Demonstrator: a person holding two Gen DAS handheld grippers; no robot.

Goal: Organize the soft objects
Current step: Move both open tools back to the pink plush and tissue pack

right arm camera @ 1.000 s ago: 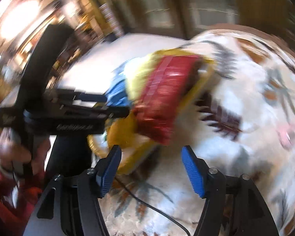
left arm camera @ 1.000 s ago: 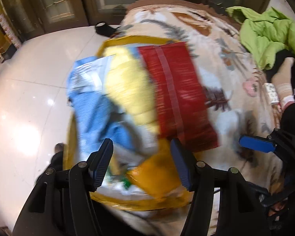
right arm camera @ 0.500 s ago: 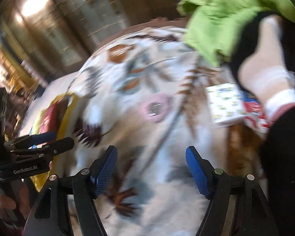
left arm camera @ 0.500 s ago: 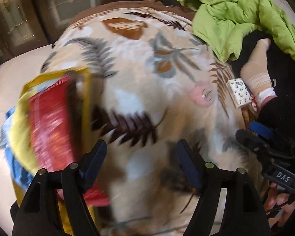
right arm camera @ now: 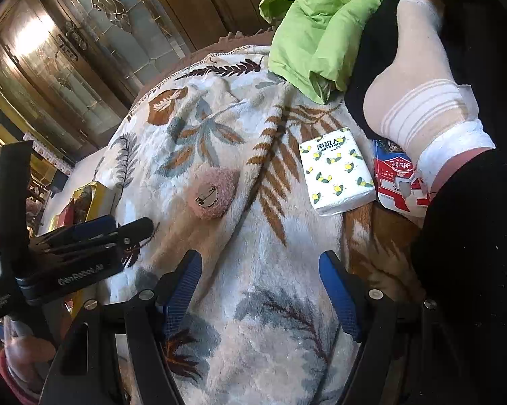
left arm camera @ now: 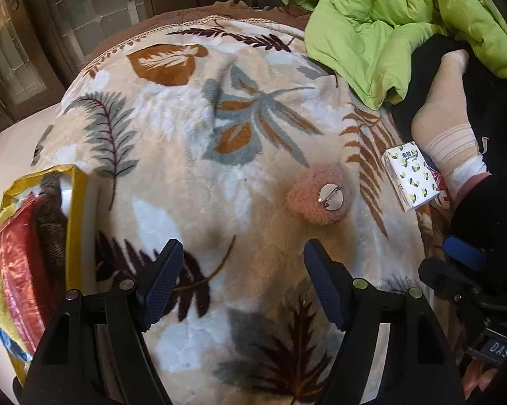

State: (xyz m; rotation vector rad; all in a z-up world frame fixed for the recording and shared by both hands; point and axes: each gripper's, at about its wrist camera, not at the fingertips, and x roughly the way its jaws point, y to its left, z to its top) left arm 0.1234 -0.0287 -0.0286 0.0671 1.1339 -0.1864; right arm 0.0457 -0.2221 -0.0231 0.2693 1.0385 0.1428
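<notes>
Leaf-print blanket [left arm camera: 172, 168] — 1 pink brooch [left arm camera: 316, 194], 1 tissue pack [left arm camera: 410, 175] (2 claws agape).

Sharp, sunlit frames, glare on glass doors [right arm camera: 47, 44], fisheye-bent edges.

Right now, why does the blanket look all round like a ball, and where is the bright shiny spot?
Left wrist view: the fisheye lens bends the leaf blanket into a dome, sharp, with dark corners. Right wrist view: same bulge, and the bright glare sits on the glass door at upper left; the pink fuzzy brooch stays clear, not blurry.
</notes>
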